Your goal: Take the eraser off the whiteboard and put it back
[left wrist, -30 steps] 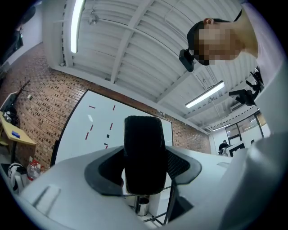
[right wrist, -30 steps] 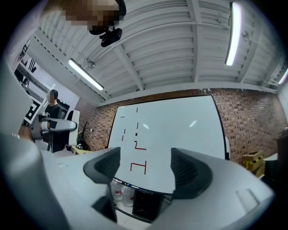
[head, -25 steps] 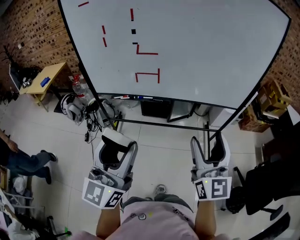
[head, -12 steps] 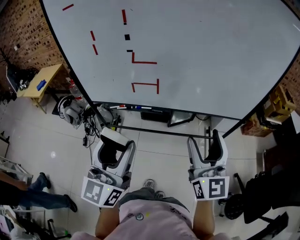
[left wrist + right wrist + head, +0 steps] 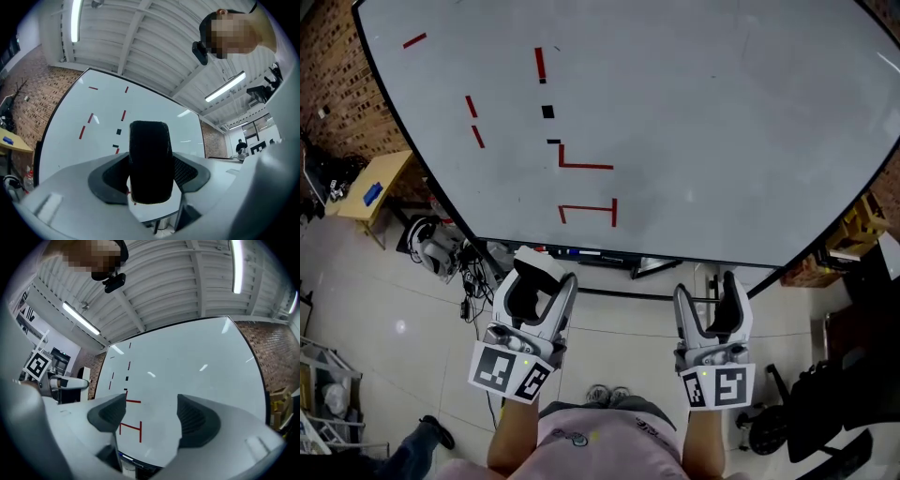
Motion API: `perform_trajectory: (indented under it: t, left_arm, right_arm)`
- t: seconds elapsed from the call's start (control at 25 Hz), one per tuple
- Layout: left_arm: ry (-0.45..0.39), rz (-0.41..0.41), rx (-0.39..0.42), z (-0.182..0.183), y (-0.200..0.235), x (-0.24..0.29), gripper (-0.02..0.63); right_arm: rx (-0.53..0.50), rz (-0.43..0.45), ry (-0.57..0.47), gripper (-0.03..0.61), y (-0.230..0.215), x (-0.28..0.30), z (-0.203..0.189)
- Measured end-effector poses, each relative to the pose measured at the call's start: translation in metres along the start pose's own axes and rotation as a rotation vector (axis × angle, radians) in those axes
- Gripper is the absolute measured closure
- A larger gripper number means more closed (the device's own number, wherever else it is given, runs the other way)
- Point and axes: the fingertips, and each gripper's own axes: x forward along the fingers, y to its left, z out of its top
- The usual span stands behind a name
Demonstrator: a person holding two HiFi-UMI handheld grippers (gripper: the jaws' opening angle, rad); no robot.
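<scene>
Left gripper [image 5: 536, 286], near: jaws clamped on black eraser [image 5: 149, 161], clear of the board. Right gripper [image 5: 706, 292]: jaws wide, just narrowed slightly, empty. Whiteboard [image 5: 722, 141], far: closer than before; eraser's return likely next.

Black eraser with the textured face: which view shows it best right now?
The left gripper view: the black textured eraser fills its centre, clamped in the left gripper. The head view shows only what seems its pale end at that gripper's tip; the right gripper view doesn't show it.
</scene>
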Motion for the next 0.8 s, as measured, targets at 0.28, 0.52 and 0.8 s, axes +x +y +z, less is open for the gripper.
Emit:
perform_trajectory:
  t: [0.28,0.52,0.8]
  left_arm:
    - [0.057,0.075,0.081,-0.001,0.033,0.077,0.348]
    - [0.129,0.19,0.112,-0.003,0.083,0.155,0.348]
    - [0.206,0.324,0.259,-0.008,0.121,0.202,0.347]
  right_arm:
    - [-0.007,0.02,0.0,0.244,-0.011,0.025,0.0]
    - [-0.013,0.024,0.015,0.244,-0.016,0.025,-0.007]
    - [-0.013,-0.007,0.012,0.244,-0.03,0.017,-0.005]
